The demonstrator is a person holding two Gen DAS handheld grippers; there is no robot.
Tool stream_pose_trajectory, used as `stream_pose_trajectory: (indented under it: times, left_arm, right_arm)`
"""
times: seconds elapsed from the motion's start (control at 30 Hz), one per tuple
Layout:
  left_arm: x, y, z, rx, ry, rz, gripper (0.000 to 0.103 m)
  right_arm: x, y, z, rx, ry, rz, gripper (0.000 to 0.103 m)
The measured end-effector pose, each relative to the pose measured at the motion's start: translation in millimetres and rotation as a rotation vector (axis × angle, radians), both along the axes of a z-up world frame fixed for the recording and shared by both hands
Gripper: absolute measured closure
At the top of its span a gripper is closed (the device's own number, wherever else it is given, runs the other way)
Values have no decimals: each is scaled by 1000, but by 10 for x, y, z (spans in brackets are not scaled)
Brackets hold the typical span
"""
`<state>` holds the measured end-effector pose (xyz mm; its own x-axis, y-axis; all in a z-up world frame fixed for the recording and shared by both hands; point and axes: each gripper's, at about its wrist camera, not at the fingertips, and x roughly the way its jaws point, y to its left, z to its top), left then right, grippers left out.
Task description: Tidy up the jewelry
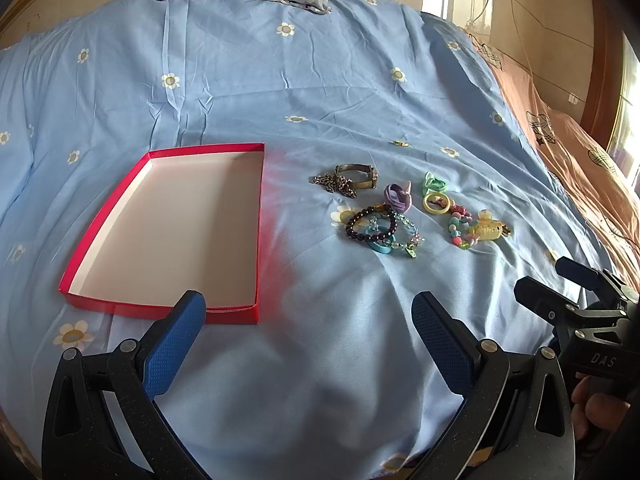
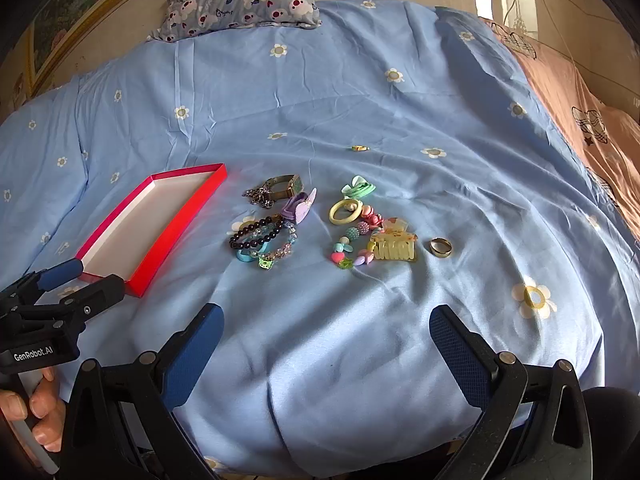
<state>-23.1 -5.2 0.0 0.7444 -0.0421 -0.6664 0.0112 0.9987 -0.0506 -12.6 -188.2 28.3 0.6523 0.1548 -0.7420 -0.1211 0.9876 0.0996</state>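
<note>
Shallow red box [image 1: 160, 312] with nothing inside, jewelry pile [image 1: 376, 224] beside it on bedsheet [image 1: 320, 100], both grippers' fingers wide

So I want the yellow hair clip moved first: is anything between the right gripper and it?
Nothing visible. The right gripper is open above bare blue sheet, and the yellow hair clip lies beyond it, with beads to its left and a ring to its right.
</note>
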Motion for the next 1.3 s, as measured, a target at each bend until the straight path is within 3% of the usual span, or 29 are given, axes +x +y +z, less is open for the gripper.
stream_pose_trajectory:
  times: [1.3]
  left_arm:
    - [-13,3,-9,-4,3,2,0]
  right_arm:
    - [-4,18,43,29,11,15,0]
